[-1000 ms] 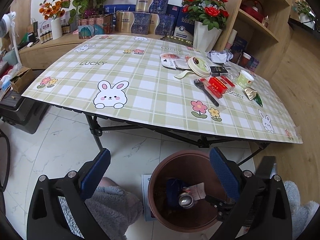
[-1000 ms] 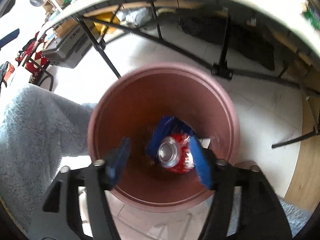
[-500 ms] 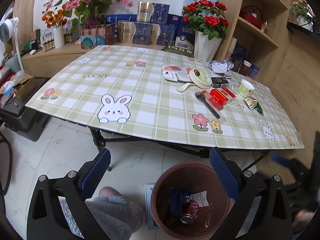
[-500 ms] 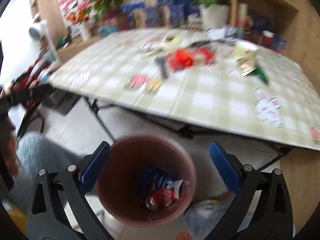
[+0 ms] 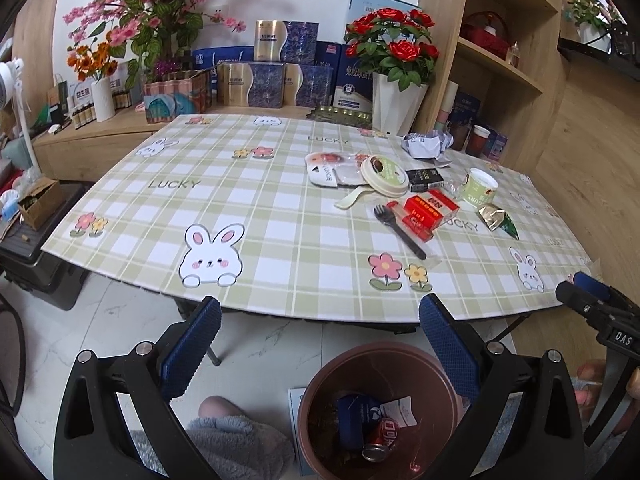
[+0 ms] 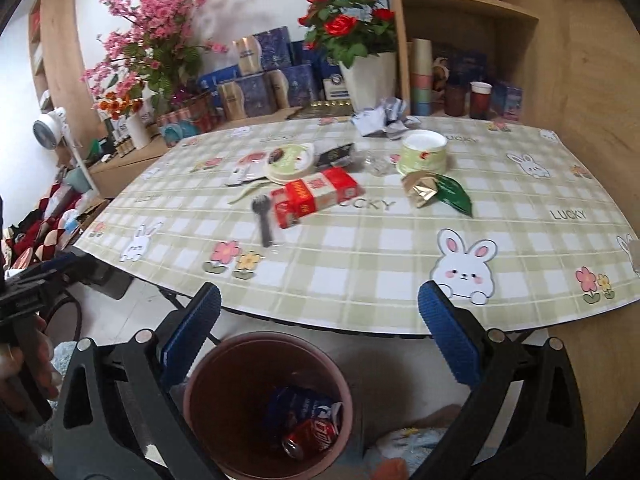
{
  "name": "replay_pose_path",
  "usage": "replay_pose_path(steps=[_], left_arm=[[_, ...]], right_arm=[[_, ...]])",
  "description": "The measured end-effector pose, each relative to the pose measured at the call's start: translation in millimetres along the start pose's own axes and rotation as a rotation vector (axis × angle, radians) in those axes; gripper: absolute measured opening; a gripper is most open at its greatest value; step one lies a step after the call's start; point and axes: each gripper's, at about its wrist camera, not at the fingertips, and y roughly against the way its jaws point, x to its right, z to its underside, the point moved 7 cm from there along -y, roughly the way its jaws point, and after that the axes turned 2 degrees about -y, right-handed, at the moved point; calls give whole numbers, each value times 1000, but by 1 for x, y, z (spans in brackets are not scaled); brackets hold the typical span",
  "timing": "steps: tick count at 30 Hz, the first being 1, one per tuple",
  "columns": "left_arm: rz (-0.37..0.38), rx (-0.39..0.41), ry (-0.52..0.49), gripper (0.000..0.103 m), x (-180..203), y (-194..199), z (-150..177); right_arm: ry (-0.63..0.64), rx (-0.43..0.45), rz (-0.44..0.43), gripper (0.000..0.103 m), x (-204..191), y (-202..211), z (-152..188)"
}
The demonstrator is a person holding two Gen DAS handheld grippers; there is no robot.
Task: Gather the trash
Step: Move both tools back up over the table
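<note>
Low in the right wrist frame, a red can (image 6: 310, 438) now lies released in the brown bin (image 6: 208, 392); the right gripper (image 6: 319, 334) has been lifted, spread and empty. Left gripper (image 5: 320, 354): spread, empty. Farther up, a red carton (image 6: 316, 194) and cup (image 6: 424, 152) remain on the tabletop (image 6: 360, 256).

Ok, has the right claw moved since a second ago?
Yes. The right claw has risen: it was down inside the brown bin, and now looks over the bin rim onto the table, jaws open and empty.
</note>
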Motion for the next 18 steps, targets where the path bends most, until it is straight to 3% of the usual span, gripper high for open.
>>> replay_pose_path(steps=[12, 18], left_arm=[[32, -23, -60, 97, 20, -22, -19], [29, -30, -53, 97, 18, -40, -32]], right_arm=[[-7, -37, 70, 97, 25, -13, -1], [-53, -94, 98, 97, 36, -38, -12]])
